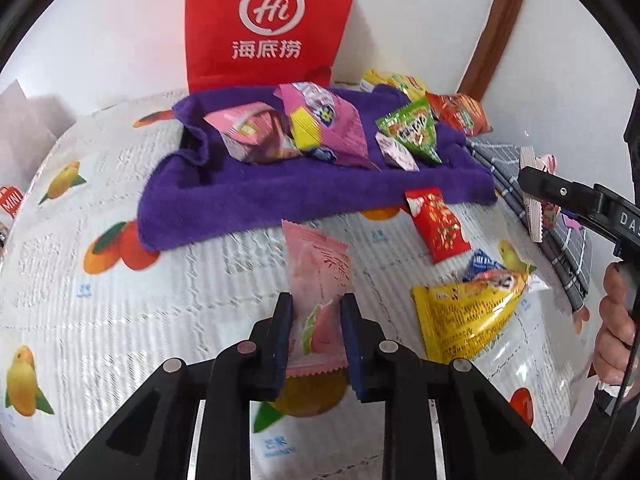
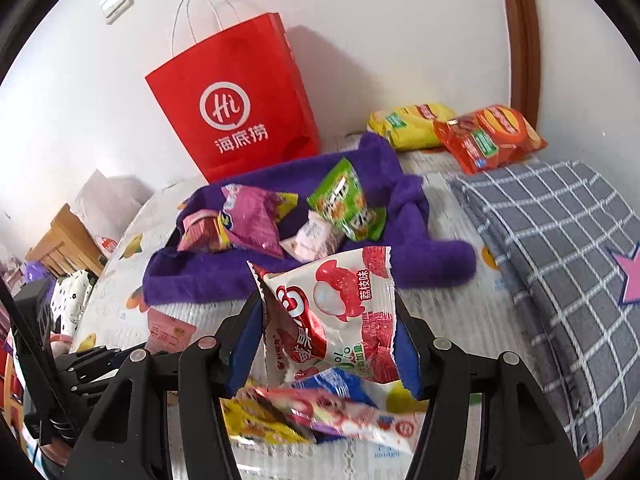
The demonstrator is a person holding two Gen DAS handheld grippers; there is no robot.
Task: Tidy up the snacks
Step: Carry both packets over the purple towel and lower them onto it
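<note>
Left gripper (image 1: pixel 316 334) is closed on a pink packet (image 1: pixel 318 280), pinched near its lower end so the rest points toward the purple towel (image 1: pixel 248 196); whether it is clear of the tablecloth (image 1: pixel 120 320) cannot be told. Right gripper (image 2: pixel 328 340) has its jaws nearly shut on a red-and-white packet (image 2: pixel 340 320), gripped by its side edges and held upright above loose packets below; its face reads "荔枝味" and "0%". The towel, bunched into a nest, carries several packets already, including a green packet (image 2: pixel 346 204) and a magenta packet (image 2: pixel 250 224), so it appears to be the collection point, and both held packets are likely bound there. Behind it stands a red bag (image 2: pixel 236 108) marked "Hi 海底捞". A yellow packet (image 1: pixel 468 316) and a red packet (image 1: pixel 438 224) lie unsorted on the tablecloth; their print is illegible.
</note>
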